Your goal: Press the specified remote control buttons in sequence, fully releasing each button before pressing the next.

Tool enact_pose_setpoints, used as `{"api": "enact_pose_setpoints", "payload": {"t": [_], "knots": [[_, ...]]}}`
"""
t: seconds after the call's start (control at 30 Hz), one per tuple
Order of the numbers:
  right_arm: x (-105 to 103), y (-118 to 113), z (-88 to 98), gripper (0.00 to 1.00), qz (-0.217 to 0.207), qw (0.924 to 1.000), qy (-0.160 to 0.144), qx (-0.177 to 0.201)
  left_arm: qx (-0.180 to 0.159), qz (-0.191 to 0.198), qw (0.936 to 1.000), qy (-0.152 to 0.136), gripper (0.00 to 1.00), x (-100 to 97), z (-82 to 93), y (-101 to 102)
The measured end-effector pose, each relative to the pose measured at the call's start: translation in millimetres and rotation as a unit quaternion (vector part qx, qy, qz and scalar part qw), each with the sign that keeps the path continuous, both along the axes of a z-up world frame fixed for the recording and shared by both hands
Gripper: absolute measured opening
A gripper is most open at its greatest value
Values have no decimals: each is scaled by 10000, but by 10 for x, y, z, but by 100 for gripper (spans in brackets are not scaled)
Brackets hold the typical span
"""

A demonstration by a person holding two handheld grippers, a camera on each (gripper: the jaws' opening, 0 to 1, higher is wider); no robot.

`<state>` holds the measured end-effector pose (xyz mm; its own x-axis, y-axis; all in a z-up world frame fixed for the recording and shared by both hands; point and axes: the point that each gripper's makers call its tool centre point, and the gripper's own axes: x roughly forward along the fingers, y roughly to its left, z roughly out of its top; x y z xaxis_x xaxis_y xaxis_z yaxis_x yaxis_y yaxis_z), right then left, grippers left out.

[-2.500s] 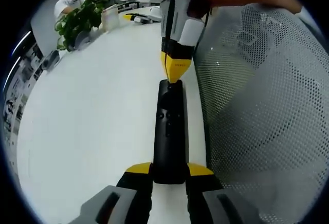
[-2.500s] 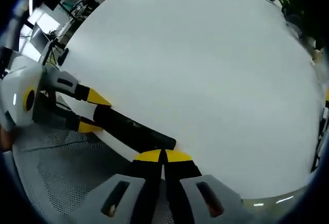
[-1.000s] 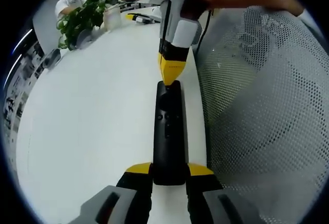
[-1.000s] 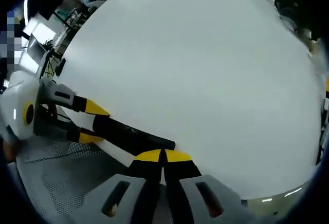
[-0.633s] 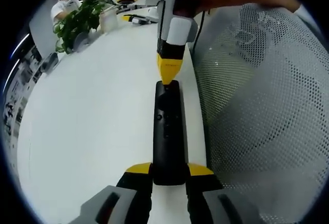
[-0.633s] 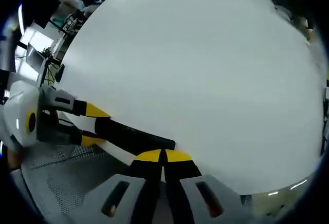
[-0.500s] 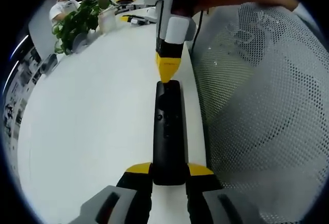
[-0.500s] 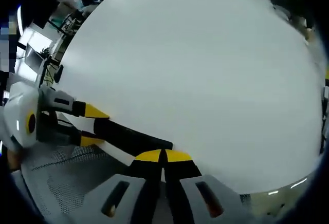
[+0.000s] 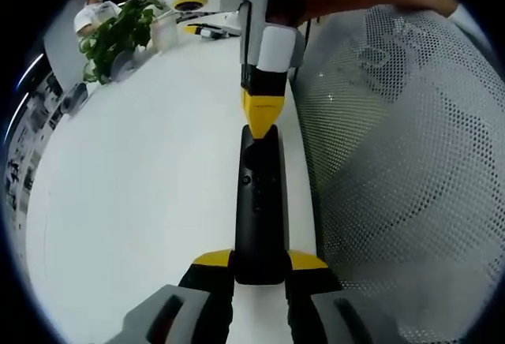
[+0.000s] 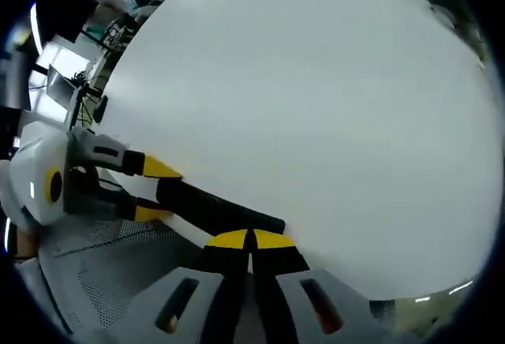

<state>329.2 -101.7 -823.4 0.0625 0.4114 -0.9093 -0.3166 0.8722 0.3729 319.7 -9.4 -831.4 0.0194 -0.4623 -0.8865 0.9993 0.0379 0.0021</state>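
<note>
**Remote pinned at bench edge, right tip on its far end**

Black remote (image 9: 259,202) lies along the white bench (image 9: 142,186) right by the bench's edge at 3 o'clock in the left gripper view; past the edge sits a mesh chair (image 9: 402,170). Wide bare bench surface from 9 to 11 o'clock; plant (image 9: 118,32) and clutter far off at 11. Left gripper (image 9: 259,261) rises from 6 o'clock, jaws pinching the remote's near end. Right gripper (image 9: 261,119) comes down from 12 o'clock, jaws pressed together, yellow tip touching the remote's far end. In the right gripper view, its own closed tips (image 10: 251,240) meet the remote (image 10: 217,206), left gripper (image 10: 150,190) at 9 o'clock.
</note>
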Motion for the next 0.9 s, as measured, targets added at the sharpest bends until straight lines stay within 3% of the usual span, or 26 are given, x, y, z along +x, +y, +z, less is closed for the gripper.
{"api": "enact_pose_setpoints", "payload": {"t": [0.33, 0.9], "knots": [[8, -9, -3, 0, 205, 9996, -191, -72, -45, 237, 9997, 79, 24, 13, 1, -6], [4, 18, 28, 0, 76, 9999, -50, 56, -38, 163, 9999, 38, 24, 9, 2, -7]]}}
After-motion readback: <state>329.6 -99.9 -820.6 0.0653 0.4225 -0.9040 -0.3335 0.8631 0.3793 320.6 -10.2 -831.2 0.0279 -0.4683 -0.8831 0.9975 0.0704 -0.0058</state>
